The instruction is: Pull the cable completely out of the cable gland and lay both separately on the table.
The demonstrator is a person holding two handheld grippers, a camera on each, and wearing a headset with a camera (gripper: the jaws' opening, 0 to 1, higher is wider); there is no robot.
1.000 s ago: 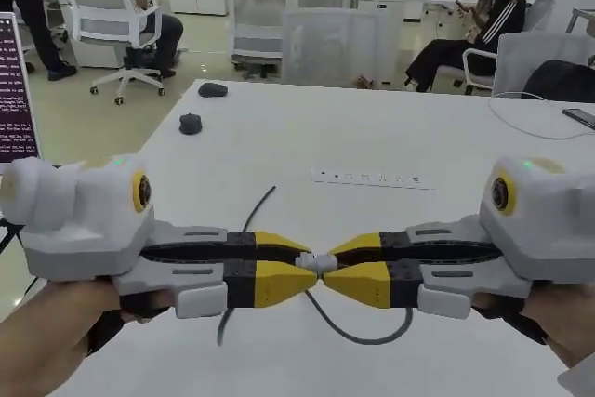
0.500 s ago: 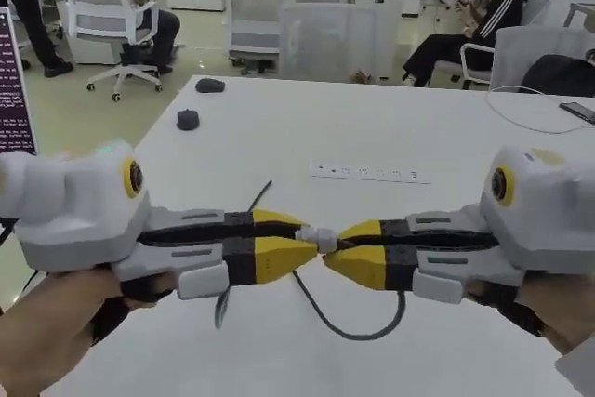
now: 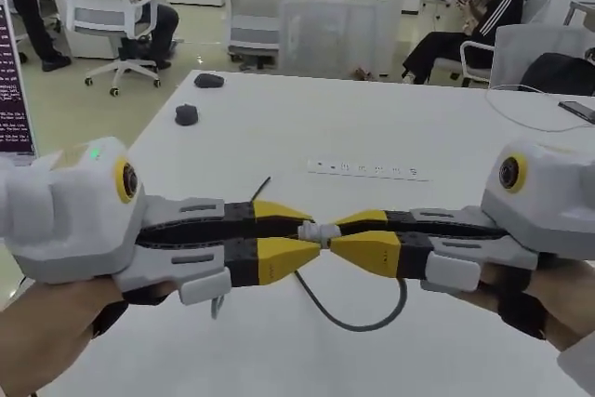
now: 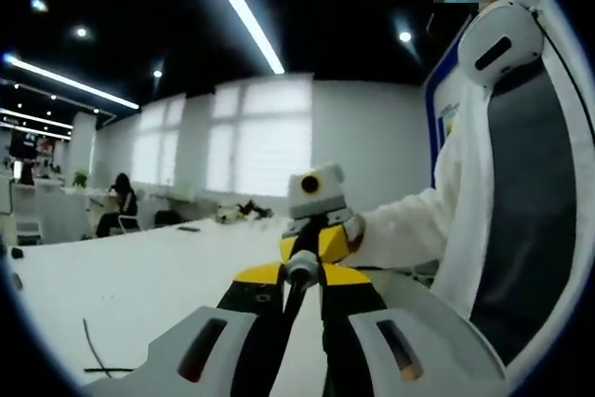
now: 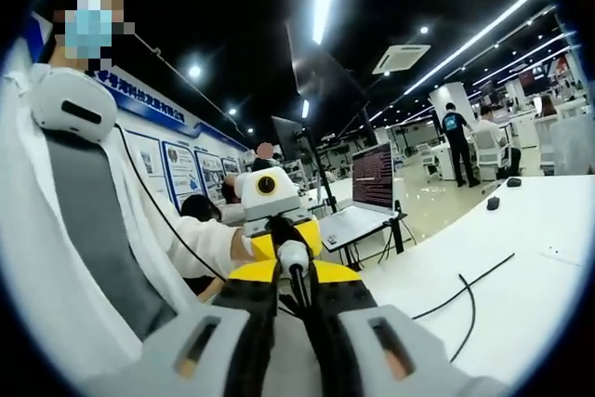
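Observation:
A small pale cable gland hangs above the white table, between the yellow tips of my two grippers. My left gripper comes in from the left and is shut on the gland. From the right, my right gripper is shut on the black cable right beside the gland. The cable droops from the tips and loops on the table below. Another stretch of it runs behind the left gripper.
A white power strip lies behind the grippers. Two dark mice sit at the far left of the table, beside a lit screen at its left edge. A phone lies far right. Office chairs and seated people are beyond.
Both grippers stay tip to tip on the gland and cable, shifting slightly; the cable loop below has swung a little. The head camera has tilted.

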